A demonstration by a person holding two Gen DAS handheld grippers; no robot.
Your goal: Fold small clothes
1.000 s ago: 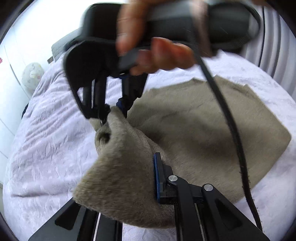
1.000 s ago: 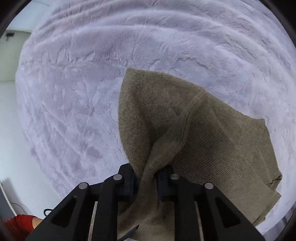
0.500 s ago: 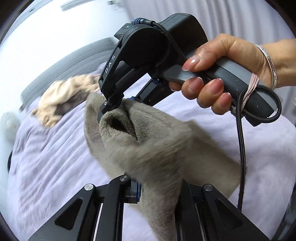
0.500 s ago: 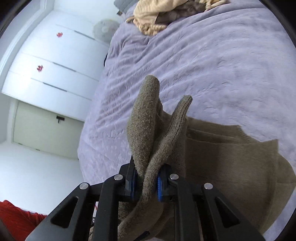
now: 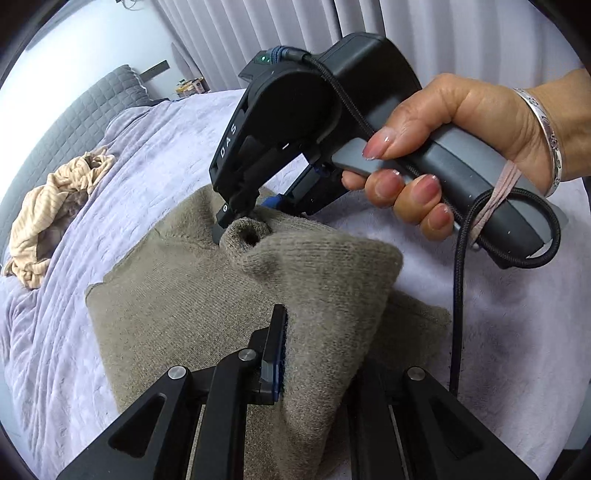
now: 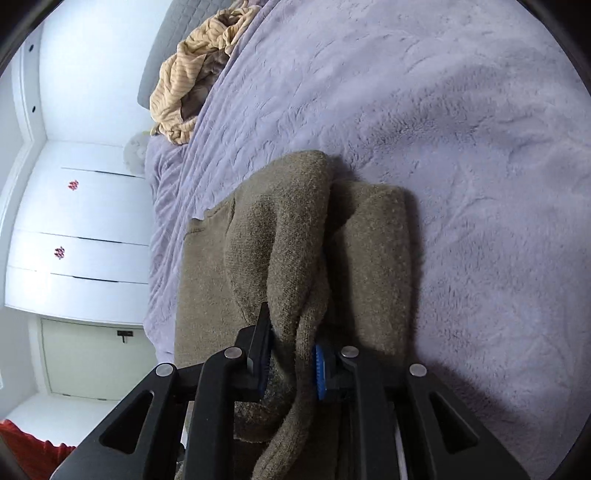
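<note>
L wrist view, nearest first: left gripper at bottom of frame, jaws pinching a fold of the taupe knit garment. One blue-padded finger shows on the L side of the fold; the other is hidden under the cloth. The gripped fold is lifted off the rest of the garment and runs up and away to the right gripper.

Mid frame: right gripper, jaws pressed onto a bunched tip of the same garment; cloth puckers into a small round opening just at the tips. Person's right hand wraps the grey handle, index finger on the trigger bar. Silver bangle on wrist. Black braided cable hangs from the handle, a pink band tied around both.

R wrist view: right gripper, jaws pinching a thick roll of garment between blue pads; the fabric is doubled over itself, a second lobe lying just beside to the R.

The rest of the garment lies flat on the lilac plush bedspread, near the bed's edge.

Farther: crumpled beige ribbed clothing pile on the bed, well apart from the garment. Grey quilted headboard behind it. Pleated curtains at the back. R view, far L: white cabinet w/ small red marks.
</note>
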